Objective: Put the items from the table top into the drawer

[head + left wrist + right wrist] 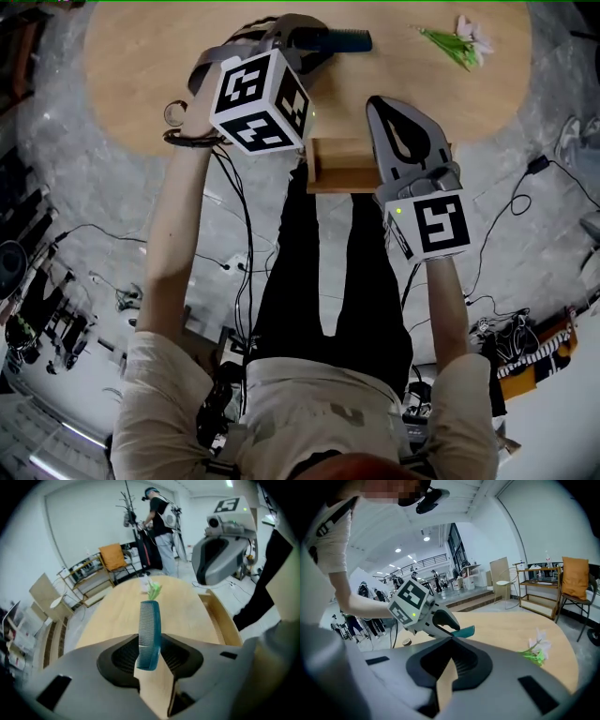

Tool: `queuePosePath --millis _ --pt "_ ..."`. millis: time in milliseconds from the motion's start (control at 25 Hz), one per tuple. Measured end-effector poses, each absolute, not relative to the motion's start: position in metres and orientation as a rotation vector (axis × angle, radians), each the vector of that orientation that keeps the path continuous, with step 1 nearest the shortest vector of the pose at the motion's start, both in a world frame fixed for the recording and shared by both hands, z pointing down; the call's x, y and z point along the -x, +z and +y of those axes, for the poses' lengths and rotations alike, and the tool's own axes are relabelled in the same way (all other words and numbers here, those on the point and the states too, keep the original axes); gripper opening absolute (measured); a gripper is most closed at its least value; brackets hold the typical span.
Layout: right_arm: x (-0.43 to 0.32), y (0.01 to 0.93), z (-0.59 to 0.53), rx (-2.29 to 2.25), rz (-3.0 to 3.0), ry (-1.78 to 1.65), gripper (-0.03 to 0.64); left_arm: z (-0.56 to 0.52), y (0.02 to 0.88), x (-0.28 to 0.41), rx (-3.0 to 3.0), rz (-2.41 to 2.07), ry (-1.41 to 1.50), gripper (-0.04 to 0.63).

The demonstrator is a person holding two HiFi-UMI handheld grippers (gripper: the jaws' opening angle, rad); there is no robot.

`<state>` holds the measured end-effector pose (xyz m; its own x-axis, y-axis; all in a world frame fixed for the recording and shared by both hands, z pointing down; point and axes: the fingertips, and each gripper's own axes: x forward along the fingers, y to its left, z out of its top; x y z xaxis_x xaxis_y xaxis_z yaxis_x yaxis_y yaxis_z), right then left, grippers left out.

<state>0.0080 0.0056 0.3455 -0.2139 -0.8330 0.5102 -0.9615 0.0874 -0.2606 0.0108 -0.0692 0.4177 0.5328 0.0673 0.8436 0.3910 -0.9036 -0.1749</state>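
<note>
My left gripper [305,39] is shut on a teal comb [342,40] and holds it above the round wooden table [141,66]. In the left gripper view the comb [150,630] stands upright between the pads, teeth to the left. My right gripper [382,103] hovers over the open wooden drawer [337,173] at the table's near edge, with its jaws together and nothing in them. A white flower with green leaves [461,42] lies on the table at the far right. The right gripper view shows the left gripper [445,625] with the comb [465,631] and the flower [536,651].
A small ring-shaped object [174,112] lies on the table near my left wrist. Cables and gear cover the floor around my legs [94,281]. A person [159,527], a chair with an orange cushion [112,557] and a shelf stand beyond the table.
</note>
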Motion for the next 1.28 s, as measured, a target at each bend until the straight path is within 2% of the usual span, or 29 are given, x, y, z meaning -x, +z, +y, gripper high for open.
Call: queuePosePath --millis 240,400,760,1280 --pt "-0.014 0.297 -0.008 -1.906 -2.178 0.725 0.005 -0.079 0.322 -0.015 2.87 0.135 -0.965 0.15" --pt "-0.019 0.26 -0.015 -2.014 -2.196 0.661 0.005 -0.079 0.278 0.002 2.952 0.418 -0.8 0.15" --pt "-0.013 0.218 -0.014 -2.102 -2.208 0.623 0.005 -0.053 0.23 0.044 3.031 0.796 -0.686 0.15" --pt "-0.01 0.215 -0.008 -2.093 -2.224 0.612 0.005 -0.037 0.227 0.049 3.093 0.839 -0.645 0.15"
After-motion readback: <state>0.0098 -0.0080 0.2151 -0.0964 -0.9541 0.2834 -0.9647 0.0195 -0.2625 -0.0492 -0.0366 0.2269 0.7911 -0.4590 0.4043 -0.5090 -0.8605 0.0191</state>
